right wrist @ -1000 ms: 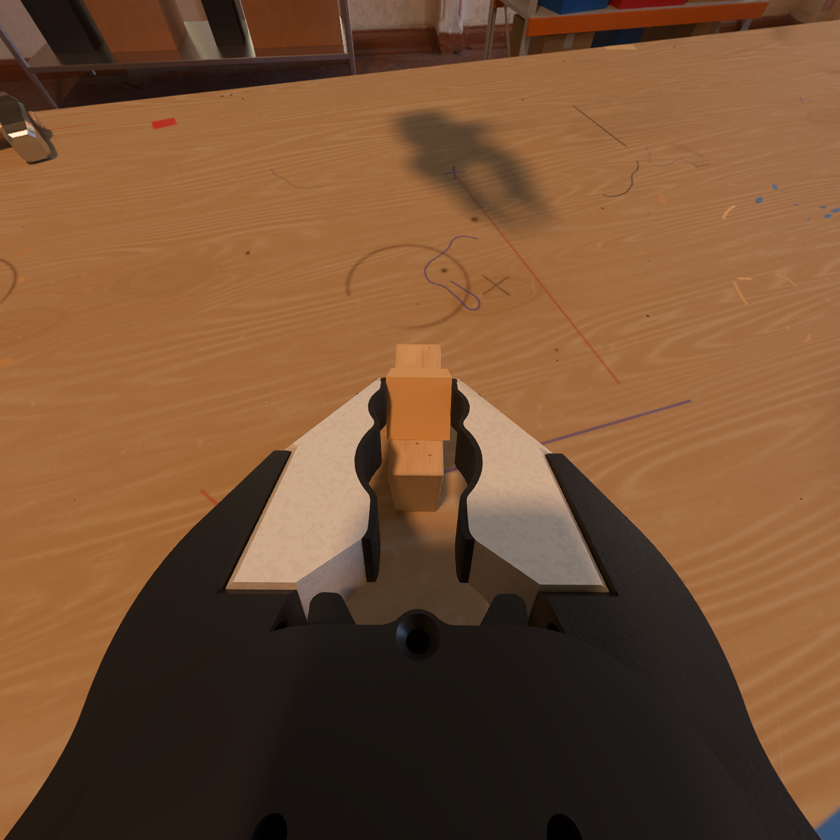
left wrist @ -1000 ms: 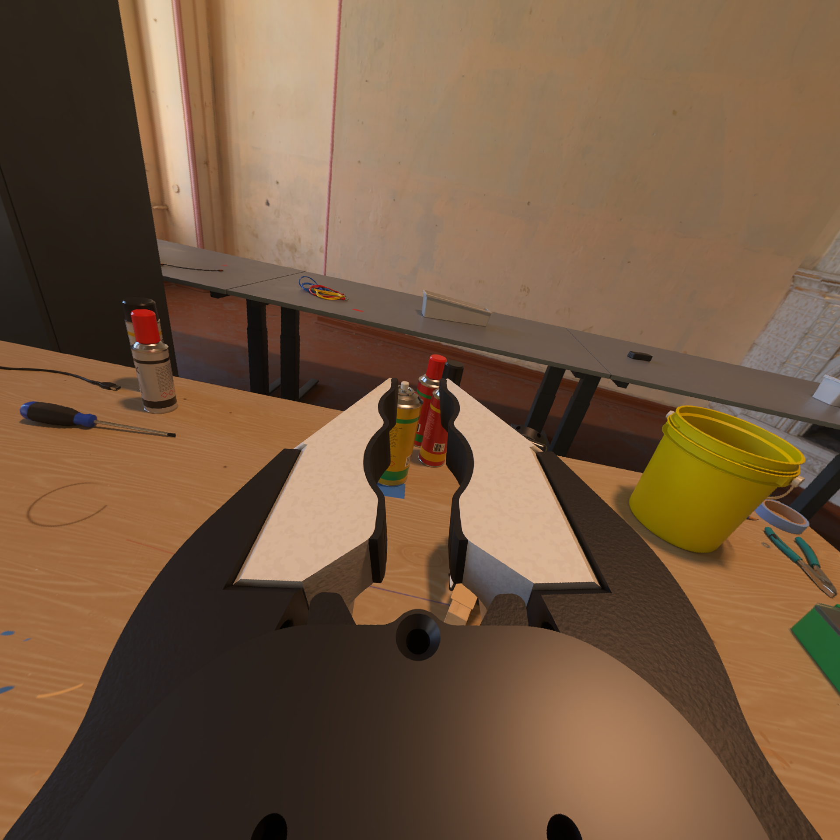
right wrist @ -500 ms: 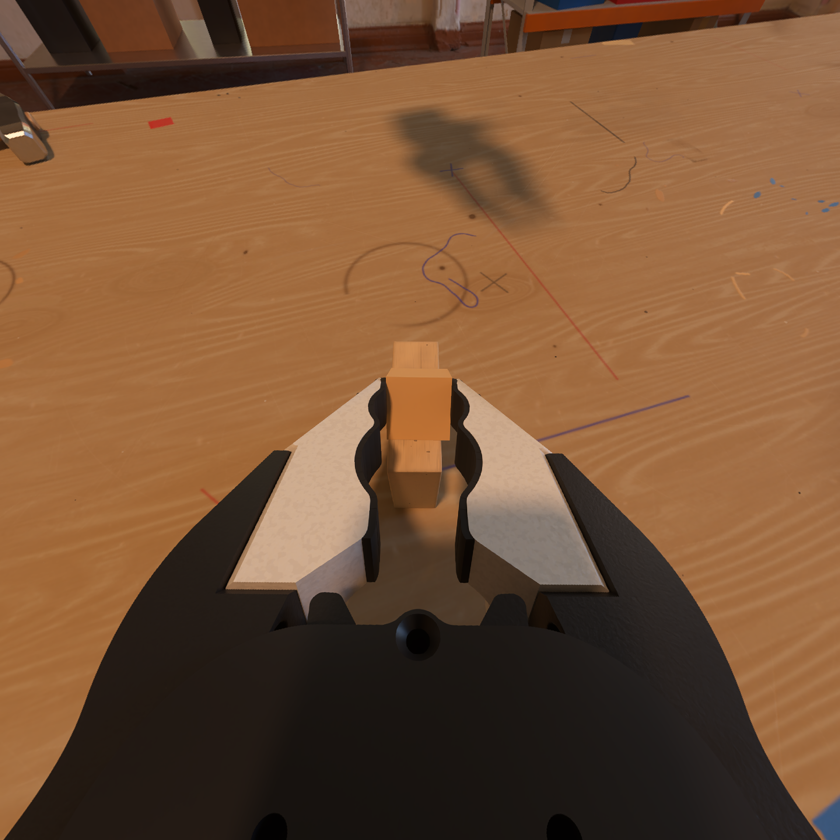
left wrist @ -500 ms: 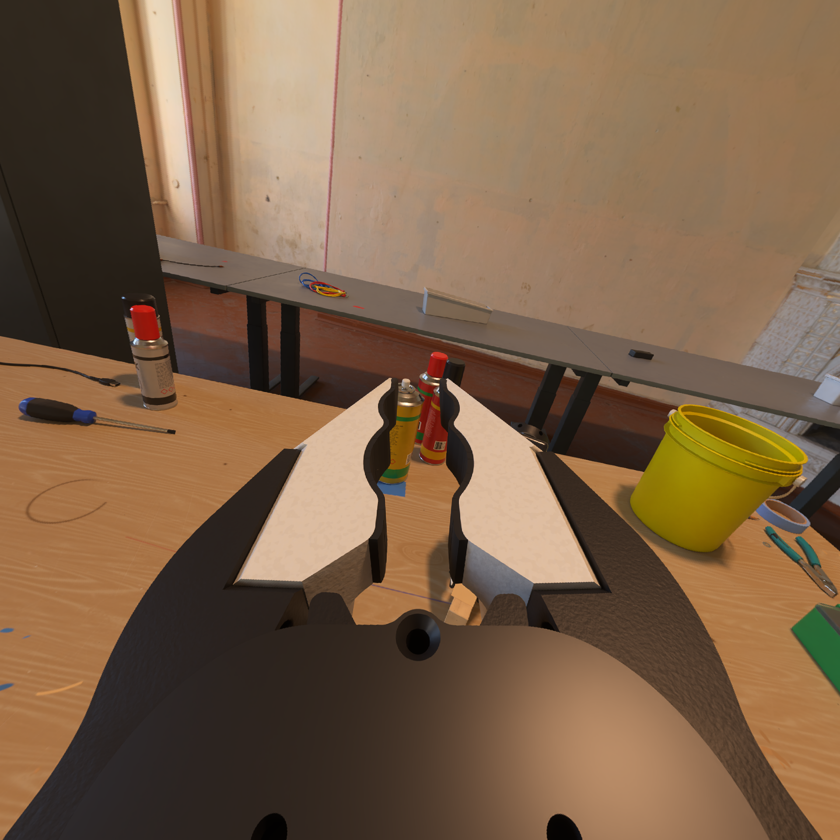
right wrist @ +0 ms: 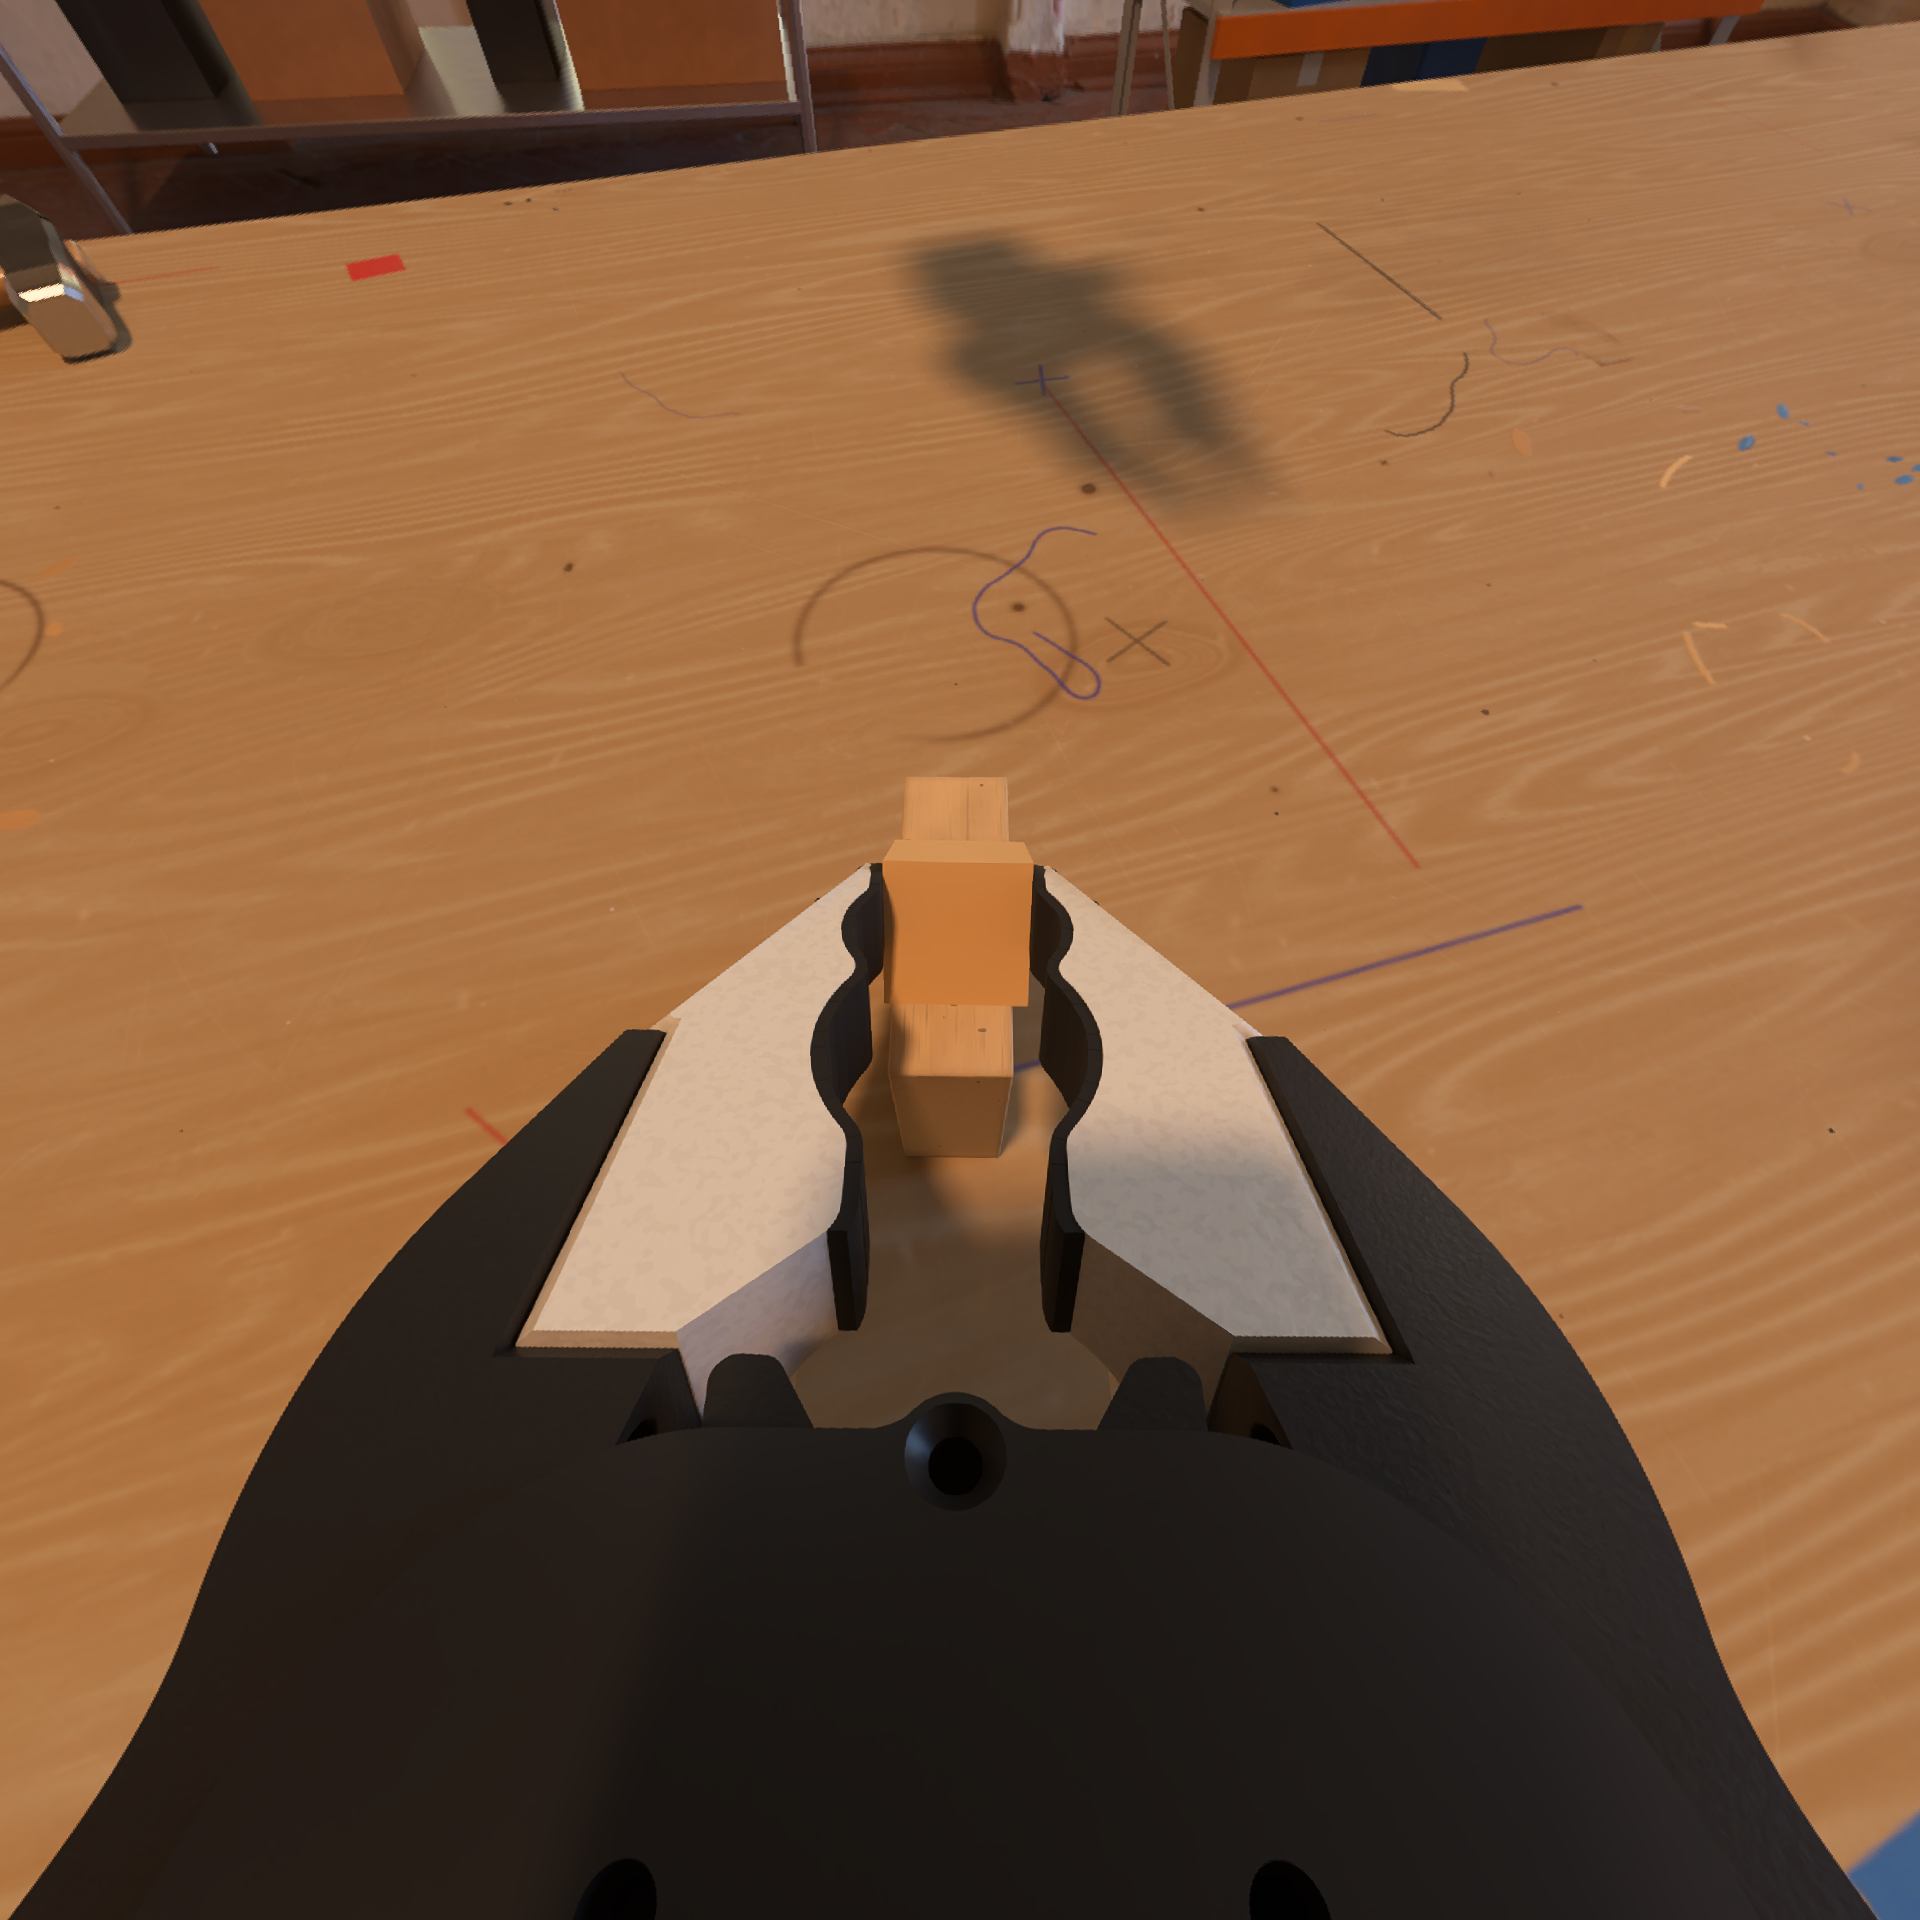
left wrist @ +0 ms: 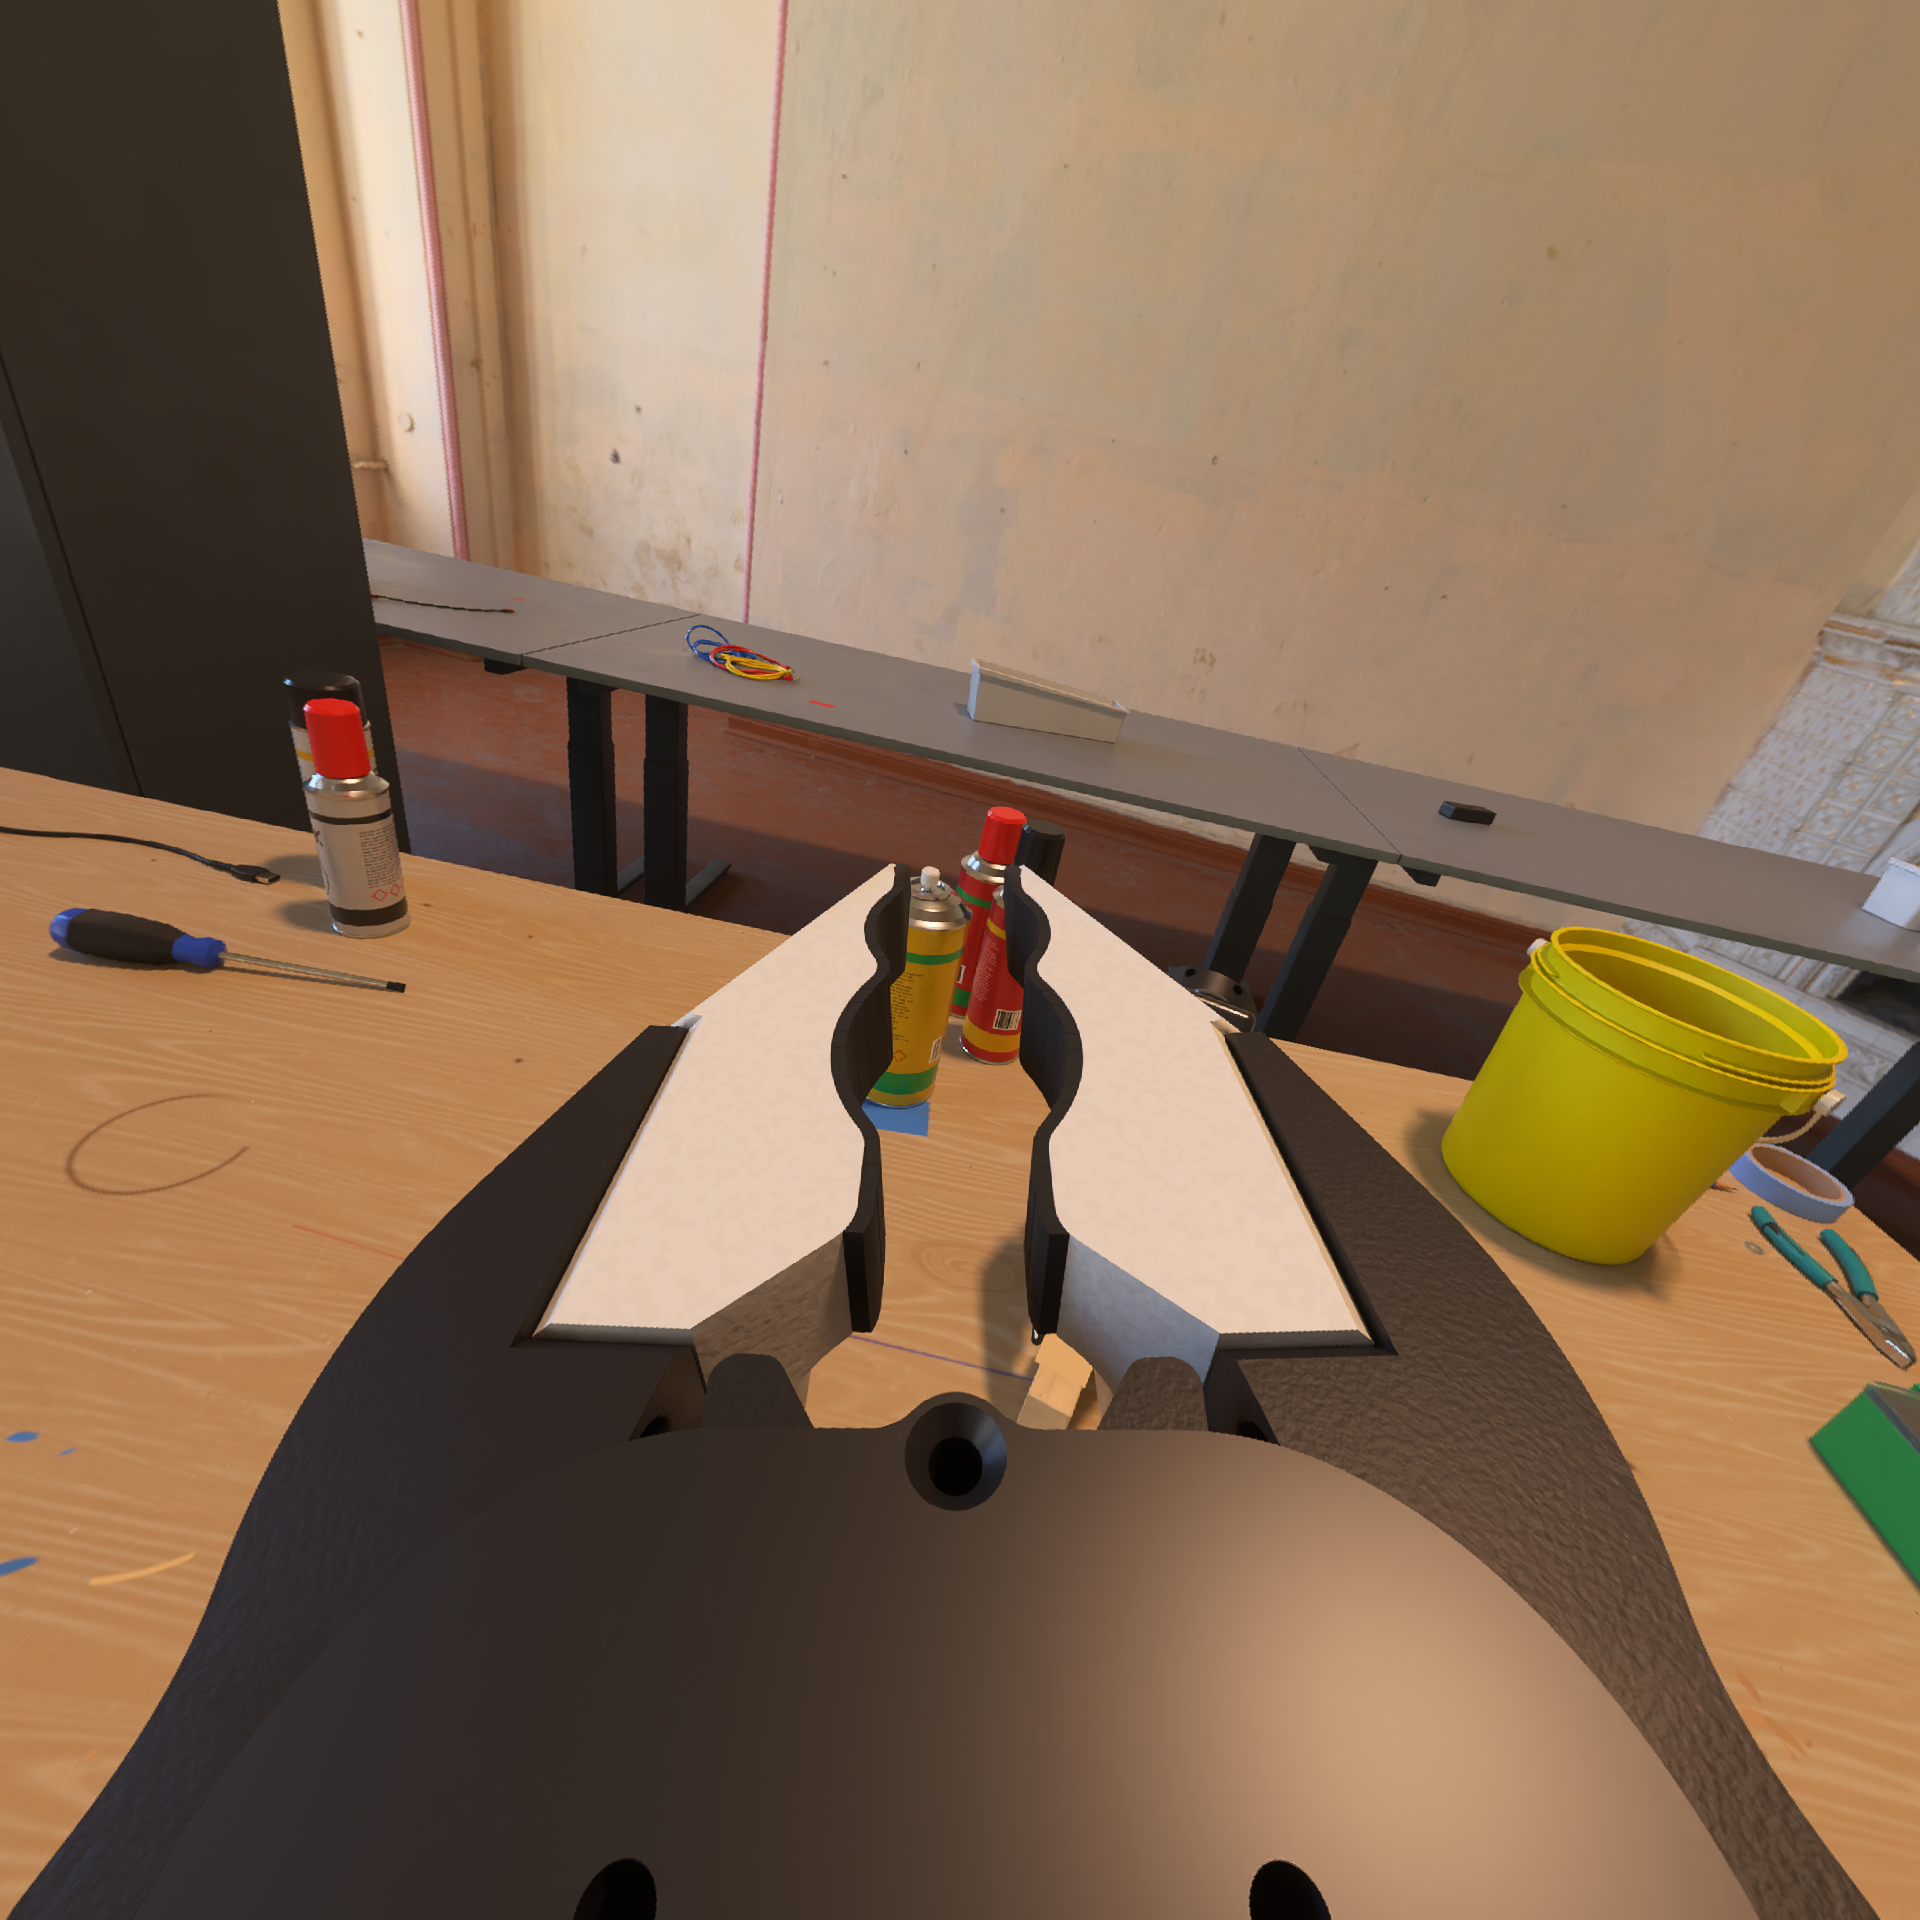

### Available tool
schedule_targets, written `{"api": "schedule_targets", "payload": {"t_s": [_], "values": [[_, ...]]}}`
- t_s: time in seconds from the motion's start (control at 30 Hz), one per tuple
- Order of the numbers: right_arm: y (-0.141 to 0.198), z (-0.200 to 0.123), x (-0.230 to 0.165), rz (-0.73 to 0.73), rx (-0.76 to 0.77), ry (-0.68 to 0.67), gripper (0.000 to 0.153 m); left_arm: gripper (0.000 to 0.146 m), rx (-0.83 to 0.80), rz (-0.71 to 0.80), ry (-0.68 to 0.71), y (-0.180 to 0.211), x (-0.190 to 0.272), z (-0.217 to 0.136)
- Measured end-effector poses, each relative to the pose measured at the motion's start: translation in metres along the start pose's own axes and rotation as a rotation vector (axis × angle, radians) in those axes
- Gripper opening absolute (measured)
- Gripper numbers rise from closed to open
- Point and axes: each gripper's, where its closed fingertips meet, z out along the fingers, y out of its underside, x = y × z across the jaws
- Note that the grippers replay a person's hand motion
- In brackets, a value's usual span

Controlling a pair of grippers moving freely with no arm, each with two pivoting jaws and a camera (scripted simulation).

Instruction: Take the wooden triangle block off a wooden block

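In the right wrist view, my right gripper (right wrist: pixel 956 878) is shut on the orange wooden triangle block (right wrist: pixel 956 925), pinched between the fingertips. Under it, a pale long wooden block (right wrist: pixel 951 1081) lies on the wooden table (right wrist: pixel 416 727), pointing away from me, with its far end showing past the triangle block. I cannot tell whether the two blocks touch. In the left wrist view, my left gripper (left wrist: pixel 951 883) is open and empty above the table. A corner of a pale wooden block (left wrist: pixel 1055 1387) shows below its right finger.
Ahead of the left gripper stand a yellow spray can (left wrist: pixel 914 997) and a red one (left wrist: pixel 987 935). A grey can (left wrist: pixel 348 831) and a screwdriver (left wrist: pixel 197 948) are at the left. A yellow bucket (left wrist: pixel 1631 1101), tape roll (left wrist: pixel 1792 1179) and pliers (left wrist: pixel 1839 1283) are at the right.
The right gripper has risen very slightly with the triangle block in it, and the long block sits a touch lower against the fingers. The left gripper has barely drifted.
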Motion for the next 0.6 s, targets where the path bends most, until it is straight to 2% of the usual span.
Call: {"api": "schedule_targets", "payload": {"t_s": [0.6], "values": [[-0.001, -0.011, 0.003, -0.009, 0.011, 0.012, 0.027, 0.018, 0.008, 0.0, -0.007, -0.002, -0.002, -0.003]]}}
